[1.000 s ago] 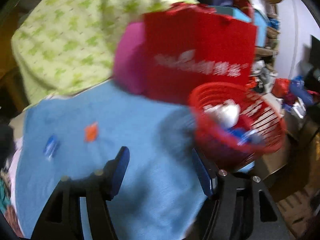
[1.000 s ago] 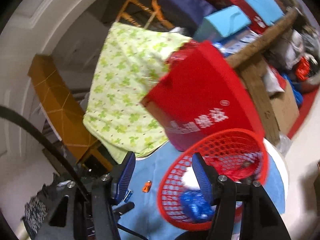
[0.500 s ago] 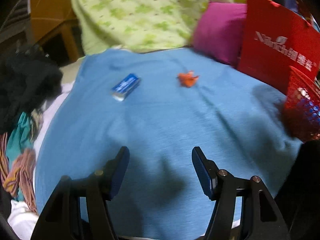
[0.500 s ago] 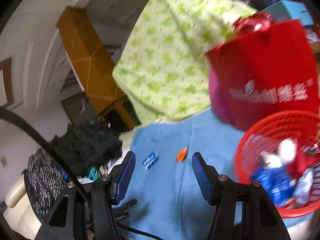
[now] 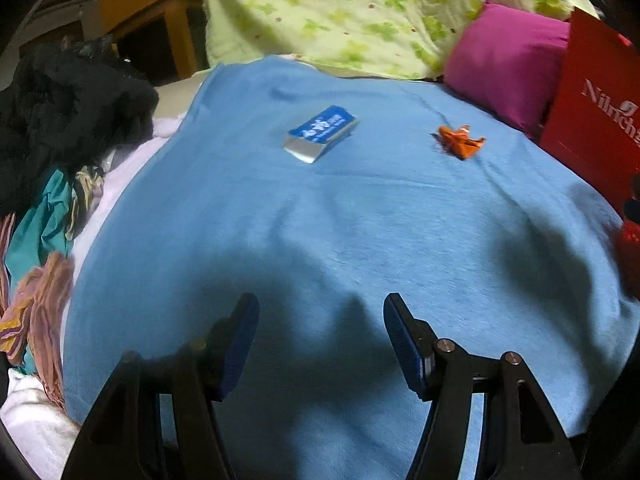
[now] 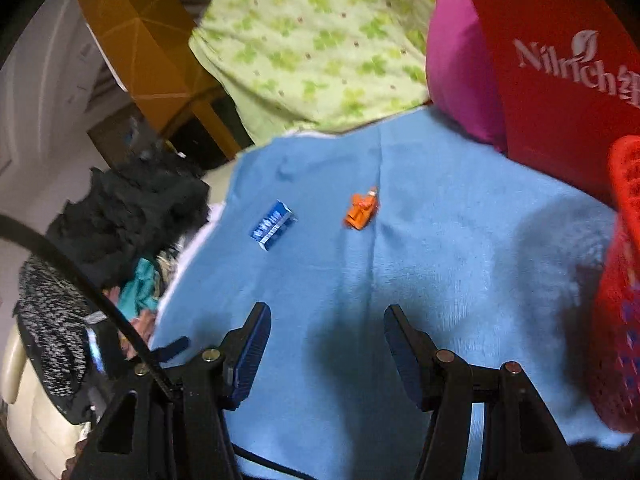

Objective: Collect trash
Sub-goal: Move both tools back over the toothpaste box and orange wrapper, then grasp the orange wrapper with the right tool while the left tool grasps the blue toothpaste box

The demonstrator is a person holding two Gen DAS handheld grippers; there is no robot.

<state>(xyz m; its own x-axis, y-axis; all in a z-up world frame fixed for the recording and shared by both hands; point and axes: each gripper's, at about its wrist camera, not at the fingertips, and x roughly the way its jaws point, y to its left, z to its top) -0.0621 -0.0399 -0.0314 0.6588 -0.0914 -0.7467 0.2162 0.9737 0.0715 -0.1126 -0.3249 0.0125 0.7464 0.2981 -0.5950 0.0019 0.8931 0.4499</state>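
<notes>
Lying on a blanket (image 5: pixel 320 232) spread over a bed: a small flat box (image 5: pixel 321 133) to the left and a crumpled wrapper (image 5: pixel 460 141) to the right, well apart. Sitting behind them, a patterned quilt (image 5: pixel 360 12), with a cushion (image 5: pixel 508 76) to its right. Standing right of the cushion, a paper bag (image 6: pixel 560 80); resting in front of the bag at the blanket's right edge, a mesh basket (image 6: pixel 616 300). Piling up off the blanket's left edge, clothes (image 5: pixel 68 120). Hovering over the near blanket, both grippers, left gripper (image 5: pixel 320 344) and right gripper (image 6: pixel 326 350), each gaping with nothing between the fingers.
</notes>
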